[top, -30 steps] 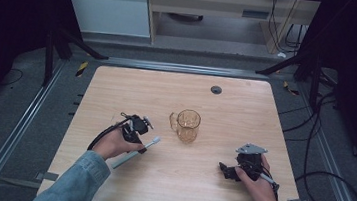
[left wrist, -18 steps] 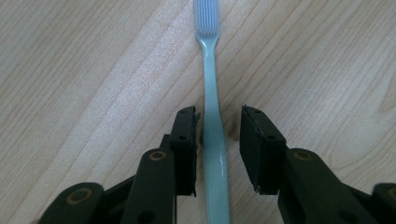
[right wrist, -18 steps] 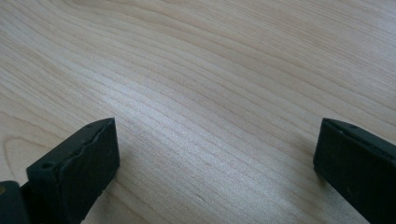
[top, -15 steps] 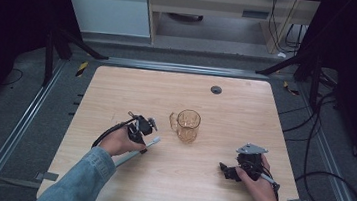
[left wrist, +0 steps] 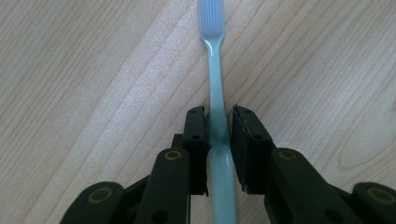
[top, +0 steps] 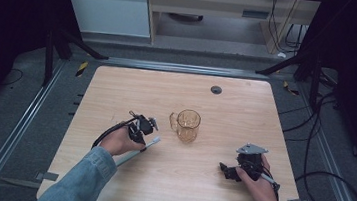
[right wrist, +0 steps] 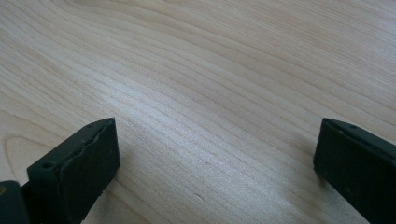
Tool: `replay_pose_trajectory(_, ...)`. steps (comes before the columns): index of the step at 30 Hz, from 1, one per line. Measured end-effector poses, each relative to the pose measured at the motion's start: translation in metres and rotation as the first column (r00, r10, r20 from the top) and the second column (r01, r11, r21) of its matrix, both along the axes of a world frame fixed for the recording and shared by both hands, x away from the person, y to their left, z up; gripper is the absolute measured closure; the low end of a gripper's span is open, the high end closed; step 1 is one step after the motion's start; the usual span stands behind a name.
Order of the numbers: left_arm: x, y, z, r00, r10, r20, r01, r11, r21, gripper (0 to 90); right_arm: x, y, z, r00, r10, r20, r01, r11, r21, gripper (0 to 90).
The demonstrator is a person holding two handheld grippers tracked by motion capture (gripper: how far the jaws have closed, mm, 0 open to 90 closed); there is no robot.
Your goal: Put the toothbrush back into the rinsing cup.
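Left gripper (left wrist: pixel 218 122) is clamping a pale teal toothbrush (left wrist: pixel 216 84) at the handle, jaws having just been closing onto it, pads pressing both sides. Toothbrush is lying flat on the wooden table (top: pixel 246 107), bristle head pointing away from the jaws; in the high view it is sitting just left of the amber glass mug (top: pixel 187 125), near but apart. Right gripper (right wrist: pixel 215 154) is resting near the table's front right, jaws standing wide apart, gripping nothing, well apart from the mug.
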State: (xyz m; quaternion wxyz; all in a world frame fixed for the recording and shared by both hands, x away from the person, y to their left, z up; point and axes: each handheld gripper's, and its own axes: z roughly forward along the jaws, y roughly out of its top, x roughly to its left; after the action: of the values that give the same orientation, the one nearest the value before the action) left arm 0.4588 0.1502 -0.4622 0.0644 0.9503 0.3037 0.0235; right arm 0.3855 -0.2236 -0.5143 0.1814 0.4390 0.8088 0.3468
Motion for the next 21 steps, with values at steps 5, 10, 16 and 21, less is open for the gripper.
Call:
replay_pose_trajectory(5,-0.0005,0.0001,-0.0002,1.0,-0.004,0.004,0.004,0.9999,0.013,77.6,0.0008,-0.001,-0.0011,0.9999,0.005,0.016,-0.004,1.0,-0.011,0.6)
replay_pose_trajectory(10,-0.0015,-0.0022,-0.0009,0.9998,-0.018,0.008,0.018,0.9991,0.038,78.2,0.0007,-0.001,-0.001,0.9999,0.004,0.016,-0.004,1.0,-0.013,0.6)
replay_pose_trajectory(16,-0.003,-0.0032,-0.0015,0.9995,-0.026,0.02,0.025,0.9987,0.046,78.6,0.0007,-0.0009,-0.001,0.9999,0.004,0.015,-0.003,1.0,-0.013,0.6)
replay_pose_trajectory(21,-0.0058,-0.0054,-0.0012,0.9986,-0.046,0.025,0.044,0.9968,0.067,78.6,0.0005,-0.0007,-0.0008,0.9999,0.001,0.012,-0.001,1.0,-0.007,0.6)
